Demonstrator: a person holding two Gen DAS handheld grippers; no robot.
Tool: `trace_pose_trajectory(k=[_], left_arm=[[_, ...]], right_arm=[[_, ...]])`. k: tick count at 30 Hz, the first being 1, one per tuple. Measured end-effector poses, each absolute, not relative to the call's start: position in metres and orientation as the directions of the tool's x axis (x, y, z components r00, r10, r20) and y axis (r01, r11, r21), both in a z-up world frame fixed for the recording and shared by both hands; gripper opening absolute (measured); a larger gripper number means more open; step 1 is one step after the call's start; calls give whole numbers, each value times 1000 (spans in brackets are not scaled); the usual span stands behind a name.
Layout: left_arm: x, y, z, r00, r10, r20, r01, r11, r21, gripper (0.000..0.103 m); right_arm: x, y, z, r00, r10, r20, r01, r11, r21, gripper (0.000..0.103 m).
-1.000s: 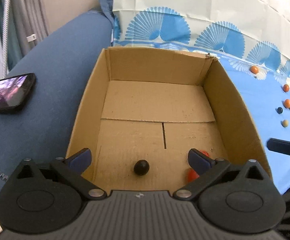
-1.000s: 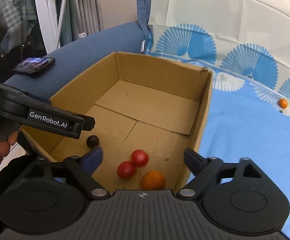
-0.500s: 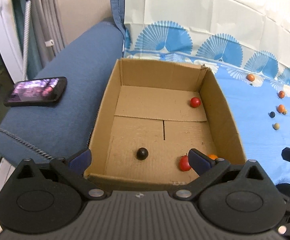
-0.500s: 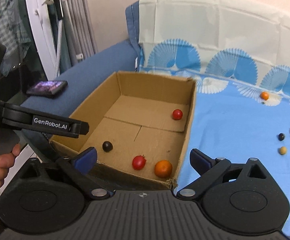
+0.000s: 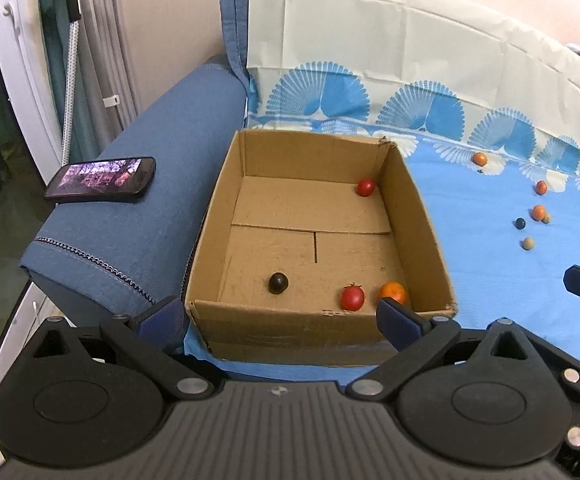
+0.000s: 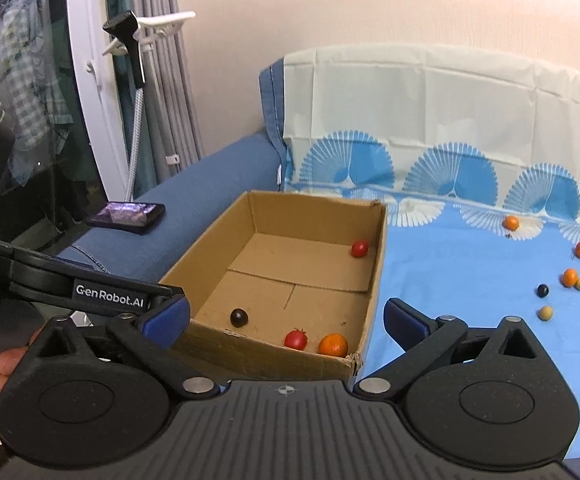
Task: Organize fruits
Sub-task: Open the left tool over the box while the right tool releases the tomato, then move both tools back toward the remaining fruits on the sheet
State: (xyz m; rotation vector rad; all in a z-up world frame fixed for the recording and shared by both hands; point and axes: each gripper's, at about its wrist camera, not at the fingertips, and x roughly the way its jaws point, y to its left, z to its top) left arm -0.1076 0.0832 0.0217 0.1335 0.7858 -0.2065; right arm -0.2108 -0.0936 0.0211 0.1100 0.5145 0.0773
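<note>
An open cardboard box (image 5: 210, 216) (image 6: 376, 264) sits on the blue cloth. Inside lie a dark fruit (image 5: 278, 282) (image 6: 239, 317), a red tomato (image 5: 352, 297) (image 6: 295, 339), an orange (image 5: 393, 292) (image 6: 333, 345) near the front, and another red tomato (image 5: 365, 187) (image 6: 359, 248) at the far right corner. Several small fruits lie loose on the cloth at right, among them an orange one (image 5: 479, 158) (image 6: 511, 223) and a dark one (image 5: 520, 223) (image 6: 542, 290). My left gripper (image 5: 278, 320) and right gripper (image 6: 286, 318) are open and empty, held back before the box's near wall.
A phone (image 5: 102, 179) (image 6: 127, 216) lies on the blue sofa arm (image 5: 162, 128) left of the box. A patterned blue cloth (image 5: 490, 272) covers the seat. Curtains and a white frame stand at far left. The left gripper's body (image 6: 90, 292) shows in the right wrist view.
Both grippers have pulled up and back from inside the box. One red tomato has rolled to the box's far right corner. Both stay open.
</note>
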Motion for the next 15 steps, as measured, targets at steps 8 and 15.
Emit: trace_pose_trajectory(k=[8,15], left_arm=[[-127,84,29,712,-141,-688,237,970,47,103],[-132,86,30,709,-147,-690,242,969,42,103]], right_arm=[[-229,-90,29,885,89,-457,-32,991,131,102],[-235,-88,31,889,83,-449,-31,992,123,102]])
